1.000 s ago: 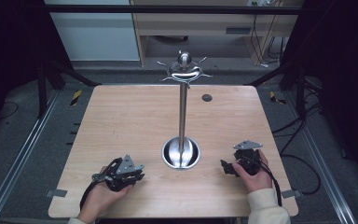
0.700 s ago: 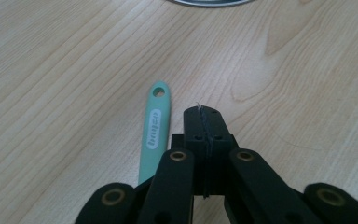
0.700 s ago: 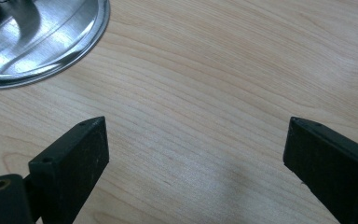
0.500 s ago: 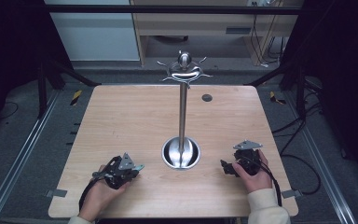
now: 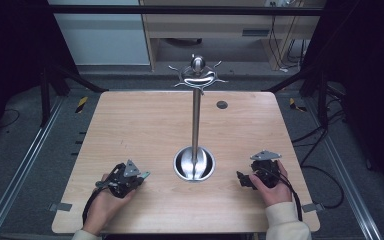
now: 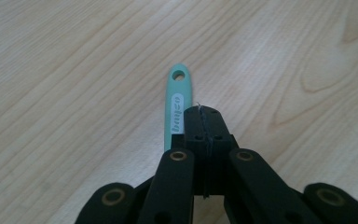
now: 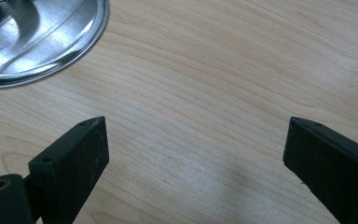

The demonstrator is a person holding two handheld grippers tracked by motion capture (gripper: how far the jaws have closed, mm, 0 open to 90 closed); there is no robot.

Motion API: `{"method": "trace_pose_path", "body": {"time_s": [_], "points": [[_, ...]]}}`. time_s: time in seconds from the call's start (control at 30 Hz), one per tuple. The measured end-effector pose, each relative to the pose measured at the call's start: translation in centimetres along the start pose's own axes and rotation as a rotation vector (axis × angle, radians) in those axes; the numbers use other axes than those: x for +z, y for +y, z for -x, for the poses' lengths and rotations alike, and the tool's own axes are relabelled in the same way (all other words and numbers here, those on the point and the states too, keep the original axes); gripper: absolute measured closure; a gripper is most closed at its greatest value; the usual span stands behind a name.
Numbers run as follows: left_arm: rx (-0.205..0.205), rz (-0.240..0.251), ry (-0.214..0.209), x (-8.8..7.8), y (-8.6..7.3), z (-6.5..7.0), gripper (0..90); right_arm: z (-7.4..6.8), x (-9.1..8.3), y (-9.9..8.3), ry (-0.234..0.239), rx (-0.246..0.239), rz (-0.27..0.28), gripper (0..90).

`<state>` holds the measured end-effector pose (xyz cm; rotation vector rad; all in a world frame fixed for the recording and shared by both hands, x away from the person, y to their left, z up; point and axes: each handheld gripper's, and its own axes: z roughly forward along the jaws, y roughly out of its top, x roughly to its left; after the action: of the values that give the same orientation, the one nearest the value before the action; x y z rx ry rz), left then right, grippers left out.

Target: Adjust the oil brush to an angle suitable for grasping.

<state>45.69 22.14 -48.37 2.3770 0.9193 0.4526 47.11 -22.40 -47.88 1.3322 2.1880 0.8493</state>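
A mint-green utensil handle with a hanging hole lies flat on the wooden table. My left gripper is shut, pad against pad, and the handle runs along and under its left jaw, not between the pads. From above, the left gripper rests near the front left, pointing toward the stand. My right gripper is open wide over bare wood, with nothing between its fingers. In the high view the right gripper sits at the front right, aimed left at the stand's base.
A steel stand rises from the table's middle: a round dished base, a thin pole and a ring of hooks on top. The base's rim lies just ahead of my right gripper. A small dark hole is at the back.
My left gripper has shifted slightly farther onto the table. The right hand has stayed put.
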Motion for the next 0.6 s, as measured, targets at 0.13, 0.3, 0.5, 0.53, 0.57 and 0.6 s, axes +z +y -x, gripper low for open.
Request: {"method": "trace_pose_path", "body": {"time_s": [0.13, 0.3, 0.5, 0.53, 0.57, 0.6], "points": [[-0.011, -0.001, 0.006, 0.0, 0.0, -0.4, 90.0, 0.0, 0.0, 0.0, 0.001, 0.003, -0.001, 7.4], [-0.030, -0.006, 0.022, 0.0, -0.1, -0.8, 90.0, 0.0, 0.0, 0.0, 0.000, 0.001, -0.002, 7.4], [-0.041, 0.007, 0.035, -0.9, 0.2, -1.1, 90.0, 0.0, 0.0, 0.0, -0.002, 0.006, -0.002, 7.4], [-0.042, 0.006, 0.040, -1.3, 0.3, -1.1, 90.0, 0.1, 0.0, -0.1, -0.006, 0.005, -0.001, 7.4], [-0.046, 0.008, 0.046, -1.8, 0.5, -1.2, 90.0, 0.1, 0.0, -0.1, -0.007, 0.006, -0.002, 7.4], [-0.054, 0.006, 0.044, -2.1, 0.5, -1.3, 90.0, 0.1, 0.0, -0.1, -0.007, 0.006, -0.002, 7.4]]}}
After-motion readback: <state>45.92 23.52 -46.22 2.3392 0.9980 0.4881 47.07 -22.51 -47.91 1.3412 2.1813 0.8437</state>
